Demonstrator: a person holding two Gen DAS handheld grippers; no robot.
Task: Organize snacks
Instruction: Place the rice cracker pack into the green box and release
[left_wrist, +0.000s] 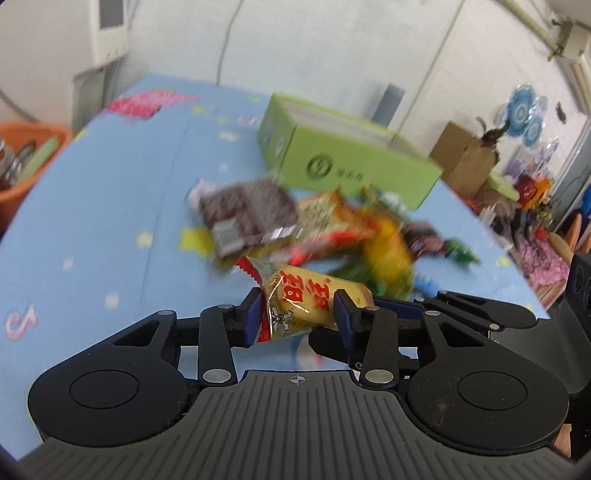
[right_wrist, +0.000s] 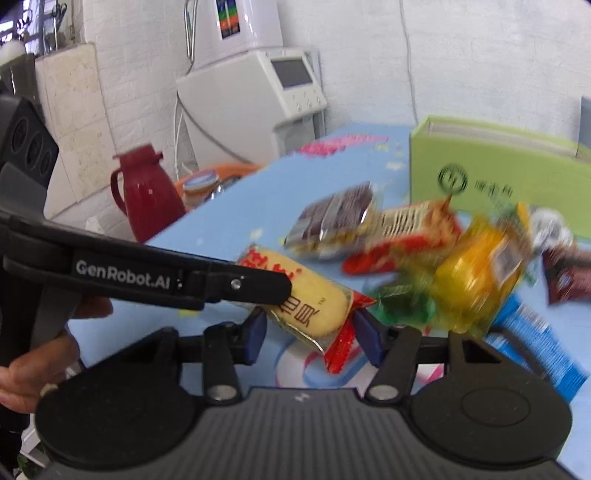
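A yellow snack packet with red characters sits between the blue pads of my left gripper, which is shut on it above the blue table. In the right wrist view the same packet lies between the pads of my right gripper, whose jaws stand apart around it, and the left gripper's black finger crosses over it. A blurred pile of snacks lies beyond, with a dark packet and a yellow packet. An open green box stands behind the pile.
The blue patterned tablecloth covers the table. An orange basin sits off its left edge. A red thermos and a white appliance stand beyond the table. A blue packet lies at right.
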